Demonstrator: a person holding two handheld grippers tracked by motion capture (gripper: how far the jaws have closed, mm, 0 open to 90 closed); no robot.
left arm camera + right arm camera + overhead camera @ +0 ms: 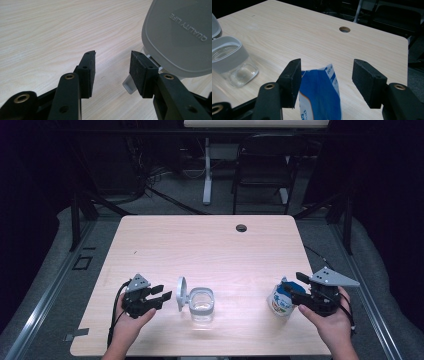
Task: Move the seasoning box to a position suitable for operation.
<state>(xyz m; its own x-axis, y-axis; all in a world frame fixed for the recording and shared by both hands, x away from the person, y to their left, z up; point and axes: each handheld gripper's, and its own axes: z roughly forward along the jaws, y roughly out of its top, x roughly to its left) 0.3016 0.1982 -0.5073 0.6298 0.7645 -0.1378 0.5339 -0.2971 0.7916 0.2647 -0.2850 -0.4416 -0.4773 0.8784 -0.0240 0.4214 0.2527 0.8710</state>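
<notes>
Left tool (161, 296) gapes empty beside the clear, grey-lidded glass jar (201, 305); right tool (295, 287) straddles, ungripped, the blue-and-white pouch (280, 302).

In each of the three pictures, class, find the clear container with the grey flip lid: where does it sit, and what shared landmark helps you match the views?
High view: the clear container stands at lower centre, its lid open toward the left gripper.
Left gripper view: the grey lid is at upper right, beyond the open jaws.
Right gripper view: the container is at the left edge.
Shared landmark: the table's round hole, in the high and right gripper views.
</notes>
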